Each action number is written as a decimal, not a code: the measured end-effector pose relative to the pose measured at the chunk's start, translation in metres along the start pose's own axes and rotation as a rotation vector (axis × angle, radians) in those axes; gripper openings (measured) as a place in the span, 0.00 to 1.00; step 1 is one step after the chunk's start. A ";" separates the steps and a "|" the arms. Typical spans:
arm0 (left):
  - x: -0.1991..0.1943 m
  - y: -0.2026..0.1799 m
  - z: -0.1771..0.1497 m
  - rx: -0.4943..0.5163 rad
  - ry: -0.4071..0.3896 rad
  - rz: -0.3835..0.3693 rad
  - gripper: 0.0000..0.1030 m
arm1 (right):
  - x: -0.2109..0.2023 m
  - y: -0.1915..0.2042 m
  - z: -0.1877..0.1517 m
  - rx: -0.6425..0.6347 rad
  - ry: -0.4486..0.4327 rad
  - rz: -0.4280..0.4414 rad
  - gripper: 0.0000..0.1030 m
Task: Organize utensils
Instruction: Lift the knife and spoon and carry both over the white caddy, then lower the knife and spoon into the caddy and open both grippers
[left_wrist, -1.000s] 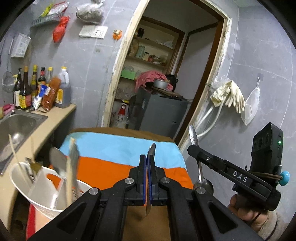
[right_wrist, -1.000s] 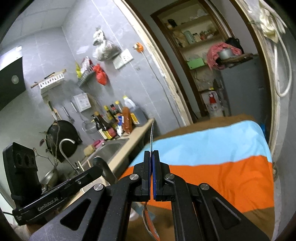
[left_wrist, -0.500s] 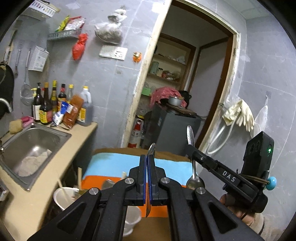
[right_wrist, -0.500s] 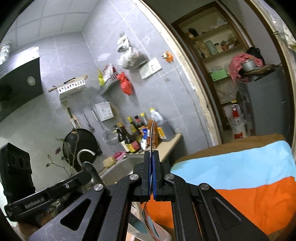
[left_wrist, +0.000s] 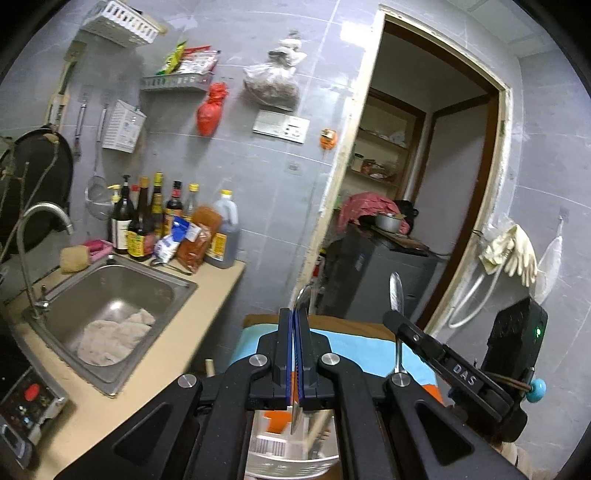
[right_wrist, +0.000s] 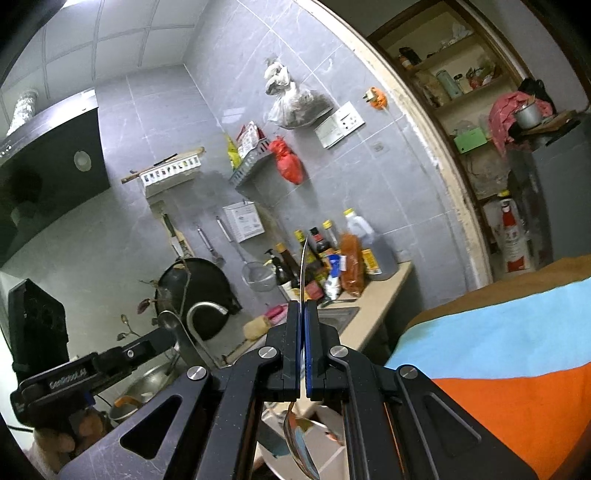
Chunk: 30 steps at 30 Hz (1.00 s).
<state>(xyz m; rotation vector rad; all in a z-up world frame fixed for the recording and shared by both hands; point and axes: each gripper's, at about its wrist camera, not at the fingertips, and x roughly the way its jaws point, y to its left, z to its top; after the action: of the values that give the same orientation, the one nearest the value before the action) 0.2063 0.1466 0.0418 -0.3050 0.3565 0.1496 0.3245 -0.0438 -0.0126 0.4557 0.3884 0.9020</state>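
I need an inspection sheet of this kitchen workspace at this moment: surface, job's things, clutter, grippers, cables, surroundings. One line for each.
Surface: beige counter with a steel sink; beside it a table under a striped cloth of blue, orange and brown.
Job's things: one spoon in the right gripper, bowl end down; one metal utensil in the left gripper; white utensil holder below, with sticks in it.
Clutter: sauce bottles, packets, sponge, a rag in the sink.
Grippers: both shut on their utensils.
Cables: a thin dark cord at the left gripper's handle; white hose on the wall.
Surroundings: grey tiled wall, hanging bags, wok, open doorway to a storeroom.
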 end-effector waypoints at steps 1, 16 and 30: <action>0.000 0.005 0.000 -0.002 0.001 0.009 0.02 | 0.003 0.001 -0.004 0.003 0.001 0.006 0.02; 0.031 0.044 -0.033 0.031 0.063 0.066 0.02 | 0.030 -0.006 -0.060 -0.013 0.050 0.040 0.02; 0.048 0.055 -0.053 0.023 0.144 -0.014 0.02 | 0.026 -0.009 -0.072 -0.050 0.085 -0.059 0.02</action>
<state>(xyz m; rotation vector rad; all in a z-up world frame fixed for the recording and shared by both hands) 0.2231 0.1859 -0.0375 -0.2962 0.4987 0.1102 0.3087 -0.0121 -0.0807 0.3594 0.4536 0.8739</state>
